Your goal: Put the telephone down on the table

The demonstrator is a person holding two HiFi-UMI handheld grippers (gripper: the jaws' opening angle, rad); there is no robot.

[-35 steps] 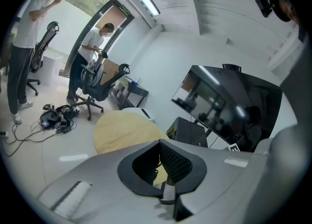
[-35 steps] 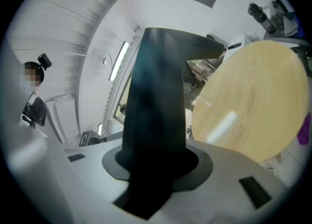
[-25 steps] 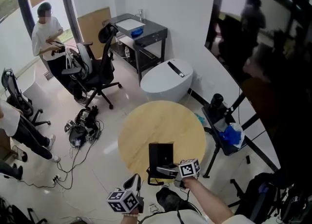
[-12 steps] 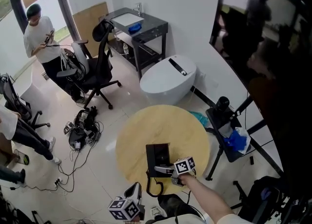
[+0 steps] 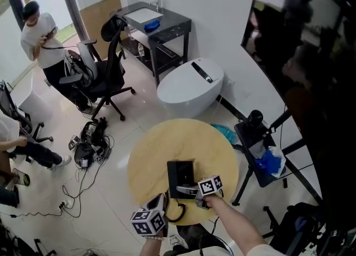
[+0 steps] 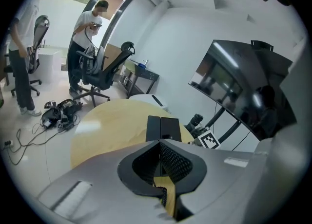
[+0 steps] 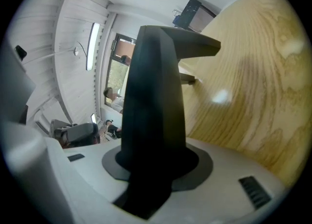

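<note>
1. right gripper [image 5: 194,191]: jaws part-closed, clamped on the black handset [image 7: 153,111], which fills the gap.
2. left gripper [image 6: 159,143]: jaws meet tip to tip, nothing between; it hangs at the counter's [image 5: 167,143] near edge.
3. handset low over the counter's near edge, just beside the telephone base [image 5: 181,174]; contact with the wood unclear.
4. base lies flat by that edge; coiled cord [image 5: 177,211] loops off it.

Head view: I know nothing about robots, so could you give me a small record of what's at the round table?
Table: round, pale wood table
Phone base: black phone base, lying on the table's near side
Handset: dark handset, beside the phone base
Right gripper: right gripper, jaws closed on the handset
Left gripper: left gripper, jaws together, empty, at the table's near edge
</note>
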